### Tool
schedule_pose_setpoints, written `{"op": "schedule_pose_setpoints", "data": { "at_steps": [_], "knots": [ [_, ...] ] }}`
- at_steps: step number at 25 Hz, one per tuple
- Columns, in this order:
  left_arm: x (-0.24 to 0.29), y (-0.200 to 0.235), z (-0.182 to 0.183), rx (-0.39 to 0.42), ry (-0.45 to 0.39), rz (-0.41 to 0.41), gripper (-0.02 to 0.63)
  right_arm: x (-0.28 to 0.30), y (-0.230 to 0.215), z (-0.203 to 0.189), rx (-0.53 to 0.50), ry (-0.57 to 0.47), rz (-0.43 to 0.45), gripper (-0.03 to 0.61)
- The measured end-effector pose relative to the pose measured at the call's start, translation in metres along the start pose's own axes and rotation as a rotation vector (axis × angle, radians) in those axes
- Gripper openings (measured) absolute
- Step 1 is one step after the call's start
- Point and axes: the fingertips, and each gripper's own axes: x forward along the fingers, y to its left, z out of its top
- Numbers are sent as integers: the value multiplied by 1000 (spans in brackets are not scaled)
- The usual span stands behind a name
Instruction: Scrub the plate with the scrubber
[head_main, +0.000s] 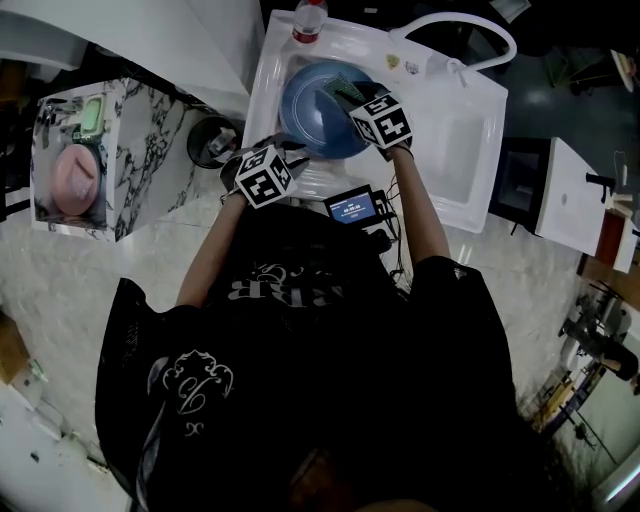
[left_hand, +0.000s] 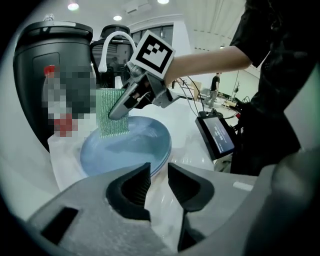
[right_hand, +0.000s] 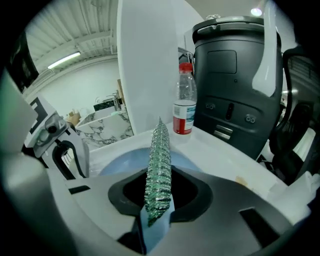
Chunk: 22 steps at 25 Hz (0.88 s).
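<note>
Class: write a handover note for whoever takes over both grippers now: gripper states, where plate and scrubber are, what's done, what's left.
Left gripper: jaws narrowly apart, empty, at the near rim of the blue plate.
Right gripper: shut on the green scrubber, held upright over the plate's far side.
Plate: in the white sink.
Done: scrubber gripped, at plate.
Left: scrub the plate; progress unclear.

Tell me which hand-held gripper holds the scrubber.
The right hand-held gripper: its jaws clamp the green scrubber over the blue plate. The left hand-held gripper has its jaws slightly apart, with nothing between them.
</note>
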Motion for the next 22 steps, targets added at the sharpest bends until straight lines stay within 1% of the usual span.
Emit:
{"op": "schedule_pose_setpoints", "data": {
  "at_steps": [3,5,8,12,14,17,22],
  "knots": [
    [-2,4,-1,-18,-9,9,104,-2,-28,6,-74,-1,-76,89],
    [-2,6,-1,-25,-13,15,104,0,-39,10,-137,-6,-103,89],
    [-3,11,-2,-31,-15,24,104,8,-49,12,-223,4,-116,89],
    [-5,13,-6,-43,-15,28,104,22,-54,0,-310,69,-117,89],
    [-5,15,-8,-47,-11,28,104,27,-52,-4,-304,74,-113,89],
    [-5,16,-11,-54,-10,28,104,31,-50,-6,-244,48,-105,89],
    [-5,19,-10,-58,-22,29,104,27,-31,-7,-210,63,-46,89]
  ]
}}
